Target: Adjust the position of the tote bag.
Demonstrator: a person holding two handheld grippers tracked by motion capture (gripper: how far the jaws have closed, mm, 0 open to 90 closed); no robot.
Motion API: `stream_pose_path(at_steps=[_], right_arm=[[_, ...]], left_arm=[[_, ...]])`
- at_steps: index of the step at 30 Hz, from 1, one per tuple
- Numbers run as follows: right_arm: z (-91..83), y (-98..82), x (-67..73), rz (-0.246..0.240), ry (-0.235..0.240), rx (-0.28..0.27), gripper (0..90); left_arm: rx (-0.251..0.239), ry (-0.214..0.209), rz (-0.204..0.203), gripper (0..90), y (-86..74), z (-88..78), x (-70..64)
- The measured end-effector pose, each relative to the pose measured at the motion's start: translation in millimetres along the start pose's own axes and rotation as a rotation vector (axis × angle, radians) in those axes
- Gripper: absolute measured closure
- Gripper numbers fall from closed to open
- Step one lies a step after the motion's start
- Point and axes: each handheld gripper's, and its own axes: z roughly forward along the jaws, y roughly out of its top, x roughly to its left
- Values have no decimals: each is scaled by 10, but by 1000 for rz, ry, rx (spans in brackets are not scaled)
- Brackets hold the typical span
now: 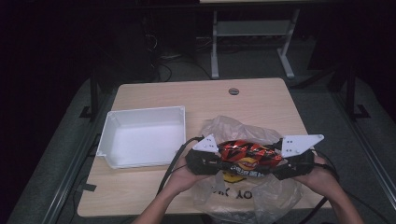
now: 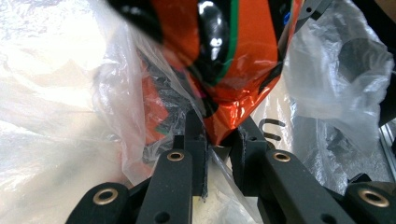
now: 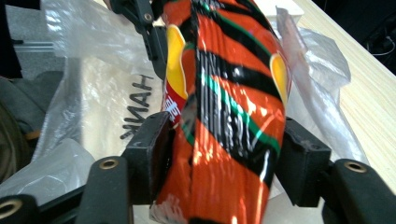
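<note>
While the left gripper (image 2: 217,140) is pinching the orange snack bag's (image 1: 246,155) end, the right gripper (image 3: 226,154) is bracketing its other end, jaws against it, above the plastic bag (image 1: 243,193) on the bench (image 1: 261,100).

1. Left gripper (image 1: 219,161): black body, pale grey three-cornered plate on top with small dark holes.
2. Right gripper (image 1: 280,163): black body, larger grey plate, dotted holes.
3. Black cables (image 1: 173,161) trail from each gripper toward 6 o'clock.
4. Gripper views: black jaws, brass-coloured rivets at the joints, ribbed dark pads (image 3: 150,140).
5. Forearms bare; no sleeves in view.
</note>
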Motion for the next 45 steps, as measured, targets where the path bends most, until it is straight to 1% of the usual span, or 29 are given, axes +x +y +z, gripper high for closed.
stream_pose_path(at_steps=[3, 6, 13, 14, 15, 16, 17, 18, 19, 20, 21, 22, 23, 24, 25, 26, 27, 28, 29, 30, 32, 33, 36, 37, 39, 40, 42, 44, 45], right_arm=[[14, -13, -4, 6, 5, 1, 385], [30, -15, 11, -18, -2, 16, 376], [79, -52, 22, -25, -1, 38, 374], [112, -60, 32, -30, -5, 50, 381], [112, -60, 32, -30, -5, 50, 381], [146, -58, 38, -30, -8, 68, 409], [146, -58, 38, -30, -8, 68, 409], [153, -53, 44, -28, -11, 68, 430], [157, -47, 42, -20, -13, 71, 458], [155, -44, 20, 7, -12, 73, 507], [155, -44, 20, 7, -12, 73, 507], [154, -45, 11, 15, -10, 72, 528], [140, -48, -13, 42, -10, 72, 575], [133, -50, -26, 61, -5, 71, 599], [133, -50, -26, 61, -5, 71, 599], [121, -59, -57, 77, -2, 68, 645], [121, -59, -57, 77, -2, 68, 645], [112, -62, -79, 103, 10, 67, 666], [110, -61, -89, 108, 13, 68, 672], [110, -61, -89, 108, 13, 68, 672], [111, -55, -109, 118, 26, 68, 679], [108, -51, -122, 130, 33, 68, 682], [97, -52, -199, 161, 65, 63, 689], [97, -52, -199, 161, 65, 63, 689], [87, -57, -238, 184, 82, 61, 691], [66, -57, -262, 203, 88, 55, 692], [41, -55, -286, 212, 92, 49, 693], [19, -52, -304, 221, 99, 40, 693], [19, -52, -304, 221, 99, 40, 693]], left_arm=[[-2, -1, -1, 787, 2, -2, 0], [-3, -4, -2, 789, 1, -2, 2], [1, -4, -6, 788, 0, 7, 2], [8, -9, 2, 789, 1, 12, 2], [8, -9, 2, 789, 1, 12, 2], [14, -6, 2, 789, 0, 21, -1], [14, -6, 2, 788, 0, 21, -1], [15, -3, 2, 788, -1, 19, 2], [9, -1, -5, 786, -2, 15, 6], [7, 3, -6, 773, 0, 1, 17], [7, 3, -6, 764, 0, 1, 17], [3, 6, -5, 764, 0, -12, 25], [-3, 7, -9, 742, -1, -20, 28], [-10, 21, -10, 733, -2, -48, 39], [-10, 21, -10, 723, -2, -48, 39], [-11, 37, -12, 708, -7, -75, 59], [-11, 37, -12, 696, -7, -75, 59], [-14, 38, -16, 680, -13, -84, 67], [-17, 41, -16, 657, -17, -95, 74], [-23, 47, -19, 657, -20, -101, 73], [-25, 60, -14, 611, -19, -121, 72], [-28, 68, -20, 584, -19, -131, 69], [-29, 89, -19, 527, -26, -168, 69], [-29, 89, -19, 522, -26, -168, 69], [-27, 98, -18, 519, -35, -182, 63], [-29, 105, -19, 494, -42, -197, 62], [-33, 105, -25, 485, -50, -203, 60], [-26, 106, -20, 478, -52, -206, 59], [-26, 106, -20, 492, -52, -206, 59]])
